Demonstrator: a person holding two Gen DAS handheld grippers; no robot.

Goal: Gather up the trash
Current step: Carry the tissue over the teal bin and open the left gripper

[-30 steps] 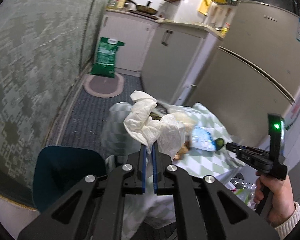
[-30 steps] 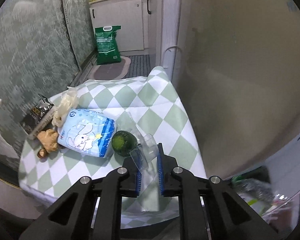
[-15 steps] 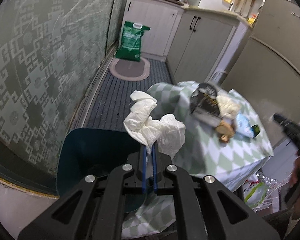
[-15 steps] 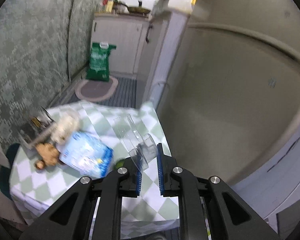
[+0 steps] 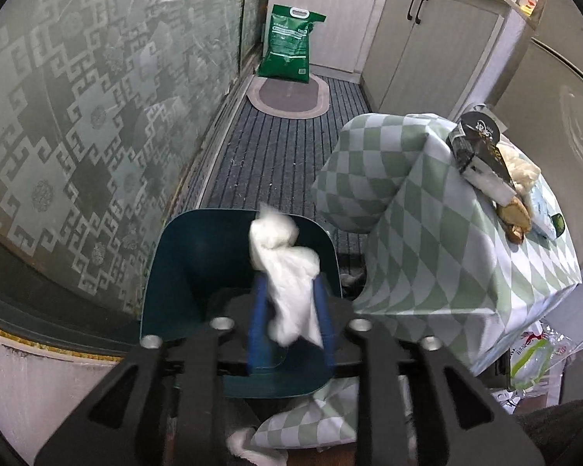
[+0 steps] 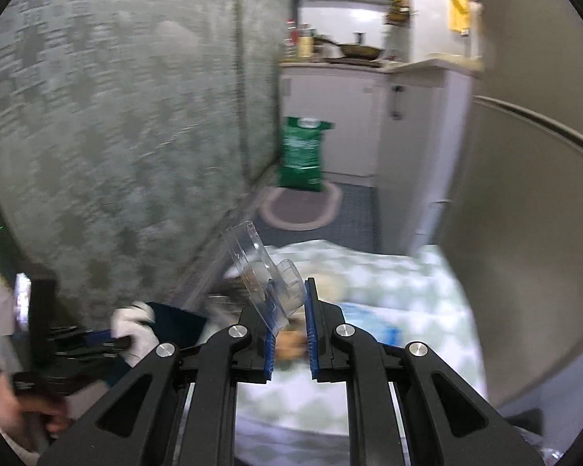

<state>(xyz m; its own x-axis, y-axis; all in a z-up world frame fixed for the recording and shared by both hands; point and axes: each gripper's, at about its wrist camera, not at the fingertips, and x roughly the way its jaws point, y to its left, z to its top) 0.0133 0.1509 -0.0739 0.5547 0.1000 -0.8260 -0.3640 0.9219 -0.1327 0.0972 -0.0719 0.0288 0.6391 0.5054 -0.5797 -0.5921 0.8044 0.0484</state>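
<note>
Two pieces of trash are in hand. White crumpled tissue (image 5: 287, 272) hangs loose between the left gripper's (image 5: 290, 318) blue pads, whose jaws have just been opening; it sits directly over the dark teal bin (image 5: 182, 268), long axis running down into the mouth. Right gripper (image 6: 289, 334) pinches a clear plastic package (image 6: 264, 272), farther from the bin, above the checkered table (image 5: 427, 233). Table edge crowds the bin's right side.

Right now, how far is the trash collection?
Nothing visibly binned yet. The left gripper has just been opening above the teal bin, the white tissue loose between its jaws. The right gripper holds clear plastic packaging. A black packet waits on the table.
</note>
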